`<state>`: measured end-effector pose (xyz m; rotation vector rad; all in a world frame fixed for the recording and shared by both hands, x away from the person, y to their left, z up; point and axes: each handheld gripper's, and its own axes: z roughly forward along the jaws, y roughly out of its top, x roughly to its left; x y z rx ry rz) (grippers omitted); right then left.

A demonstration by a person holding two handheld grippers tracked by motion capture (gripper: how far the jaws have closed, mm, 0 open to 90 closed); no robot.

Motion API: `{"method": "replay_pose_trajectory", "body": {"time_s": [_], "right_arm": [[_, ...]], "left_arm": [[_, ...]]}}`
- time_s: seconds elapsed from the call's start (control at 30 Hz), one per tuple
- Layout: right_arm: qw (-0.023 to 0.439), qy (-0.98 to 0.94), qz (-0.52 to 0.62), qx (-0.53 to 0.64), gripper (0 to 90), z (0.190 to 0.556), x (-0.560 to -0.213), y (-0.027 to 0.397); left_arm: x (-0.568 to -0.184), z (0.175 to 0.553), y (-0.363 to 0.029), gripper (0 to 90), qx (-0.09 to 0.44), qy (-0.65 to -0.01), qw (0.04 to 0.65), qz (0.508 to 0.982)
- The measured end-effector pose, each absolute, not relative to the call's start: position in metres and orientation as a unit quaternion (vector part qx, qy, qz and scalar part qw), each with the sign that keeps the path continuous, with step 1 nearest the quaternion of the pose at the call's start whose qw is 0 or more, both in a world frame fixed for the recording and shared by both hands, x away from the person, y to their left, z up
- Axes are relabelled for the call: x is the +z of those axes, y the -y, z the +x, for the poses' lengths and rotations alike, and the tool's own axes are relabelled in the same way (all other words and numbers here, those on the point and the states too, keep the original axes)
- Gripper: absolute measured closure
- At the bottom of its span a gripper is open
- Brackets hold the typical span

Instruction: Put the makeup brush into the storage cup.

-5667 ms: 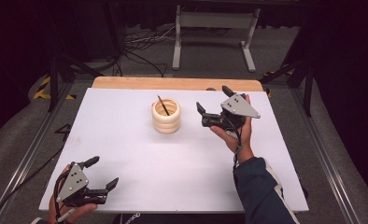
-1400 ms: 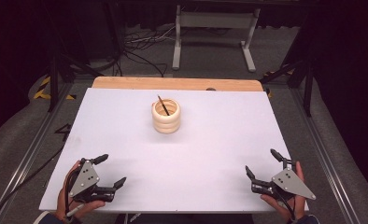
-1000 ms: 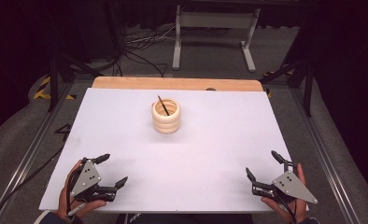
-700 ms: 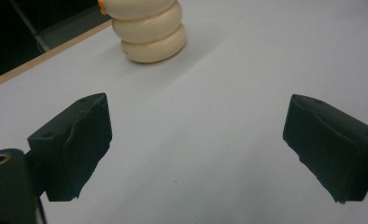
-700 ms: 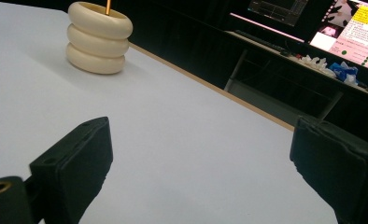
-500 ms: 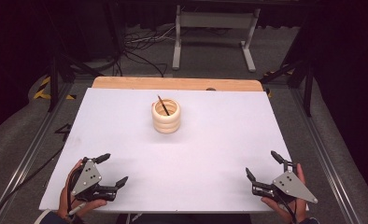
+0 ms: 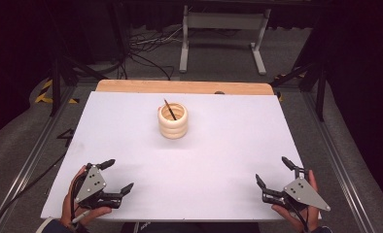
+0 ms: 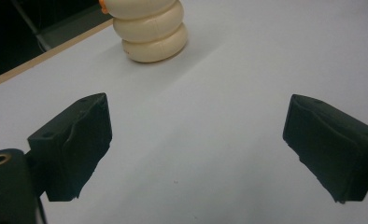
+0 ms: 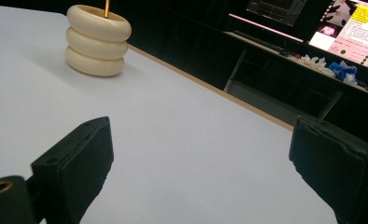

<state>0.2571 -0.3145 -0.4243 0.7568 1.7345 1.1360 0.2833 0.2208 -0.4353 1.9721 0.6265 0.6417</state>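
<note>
Both the left hand-held gripper (image 7: 115, 175) and the right hand-held gripper (image 7: 273, 171) rest released at the desk's (image 7: 228, 145) near corners, well apart from the cream ringed holder (image 7: 173, 120) with a stick (image 7: 169, 109) at far centre.

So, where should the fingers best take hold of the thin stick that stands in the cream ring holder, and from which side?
Probably grip the stick at its free upper end, coming down from above. It leans toward the far left rim of the ring holder, and the lower part is hidden inside, so the walls block a side approach. Tilt the fingers to match its lean. Both grippers are open and far from it.
</note>
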Motion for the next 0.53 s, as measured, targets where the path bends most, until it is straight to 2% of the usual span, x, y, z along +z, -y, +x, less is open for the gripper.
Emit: {"method": "replay_pose_trajectory", "body": {"time_s": [0.53], "right_arm": [[0.453, -0.699, 0.315, 0.455, 8.1, 0.2568, -0.4246, 0.3152]], "left_arm": [[-0.4352, 0.2845, -0.2204, 8.8, 0.263, -0.254, 0.466, 0.805]]}}
